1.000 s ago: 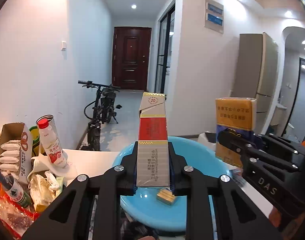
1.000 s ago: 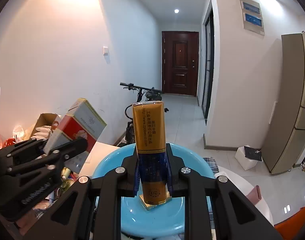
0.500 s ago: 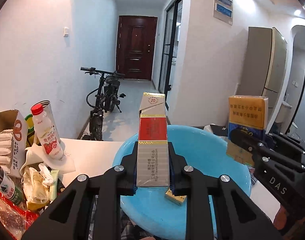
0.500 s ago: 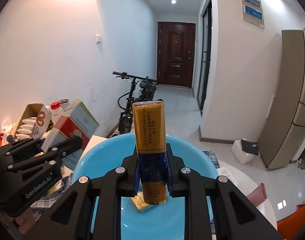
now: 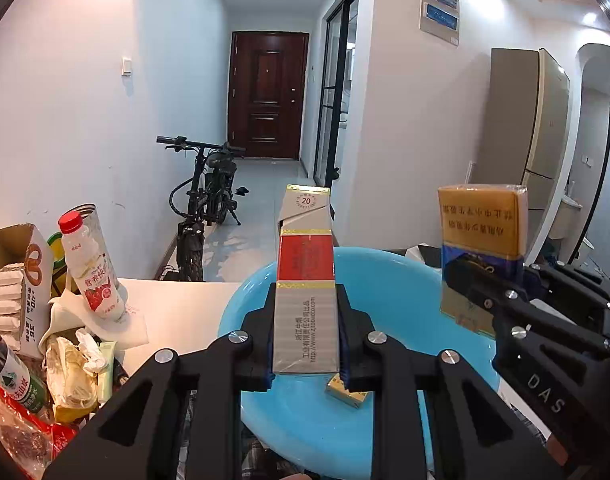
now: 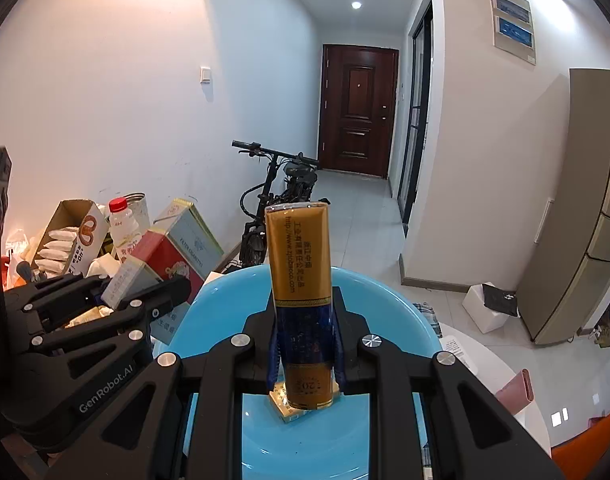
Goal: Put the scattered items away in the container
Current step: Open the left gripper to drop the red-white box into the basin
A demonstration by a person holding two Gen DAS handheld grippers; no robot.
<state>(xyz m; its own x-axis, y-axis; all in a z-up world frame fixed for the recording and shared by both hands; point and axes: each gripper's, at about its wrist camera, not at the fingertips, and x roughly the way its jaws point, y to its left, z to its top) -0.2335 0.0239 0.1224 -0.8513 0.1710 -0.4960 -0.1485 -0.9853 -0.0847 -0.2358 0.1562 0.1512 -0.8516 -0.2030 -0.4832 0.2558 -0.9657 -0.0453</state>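
Left gripper (image 5: 305,344) clamped tight on a red-and-grey cardboard cigarette pack (image 5: 305,280), upright at frame center above the glossy round blue plastic basin (image 5: 405,312). Right gripper (image 6: 305,344) likewise closed on a gold-and-blue cellophane-wrapped cigarette pack (image 6: 301,280), upright over the basin (image 6: 385,304). A small gold pack (image 5: 345,390) lay flat on the basin floor, lower center. Yogurt bottle (image 5: 91,268) and snack clutter sat lower left.

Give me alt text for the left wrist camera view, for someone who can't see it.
The left hand-held gripper holds a red and grey cigarette pack upright over a blue basin. The right hand-held gripper holds a gold and blue pack beside it.
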